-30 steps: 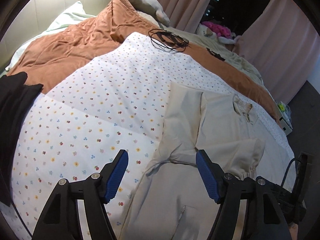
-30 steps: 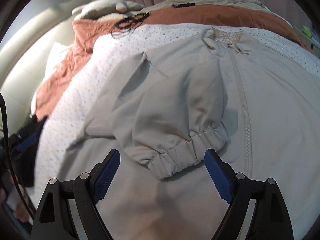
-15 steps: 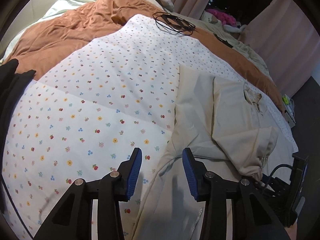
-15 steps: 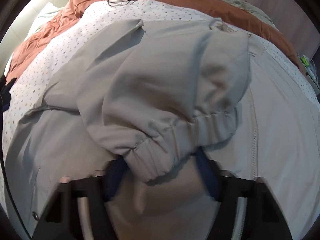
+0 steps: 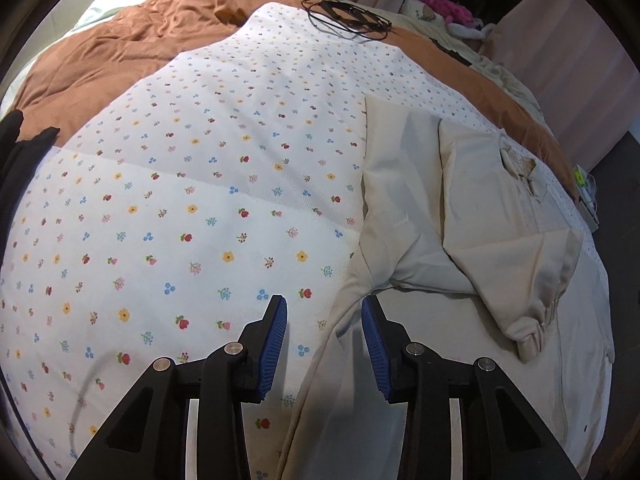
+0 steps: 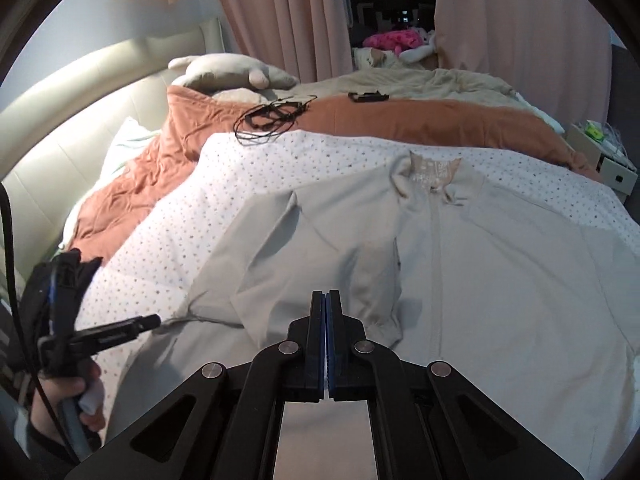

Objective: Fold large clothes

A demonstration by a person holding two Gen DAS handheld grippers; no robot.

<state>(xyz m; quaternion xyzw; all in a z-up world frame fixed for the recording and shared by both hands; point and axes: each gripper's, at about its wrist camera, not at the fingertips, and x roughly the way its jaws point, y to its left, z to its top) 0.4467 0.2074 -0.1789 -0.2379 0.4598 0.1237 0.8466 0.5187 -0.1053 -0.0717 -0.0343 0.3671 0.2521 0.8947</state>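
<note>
Lying on a flower-print bedspread (image 5: 180, 200), a beige jacket (image 5: 404, 208) shows in the left wrist view with one sleeve (image 5: 516, 280) already folded across its chest. The left gripper (image 5: 324, 344) hovers over the jacket's side edge, jaws partly apart and recently narrowed, no cloth pinched between them. In the right wrist view, the same jacket (image 6: 500, 280) lies zip-up with its far side still spread flat. The right gripper (image 6: 326, 340) has just closed its jaws together, seemingly empty. Most of the folding looks still undone.
</note>
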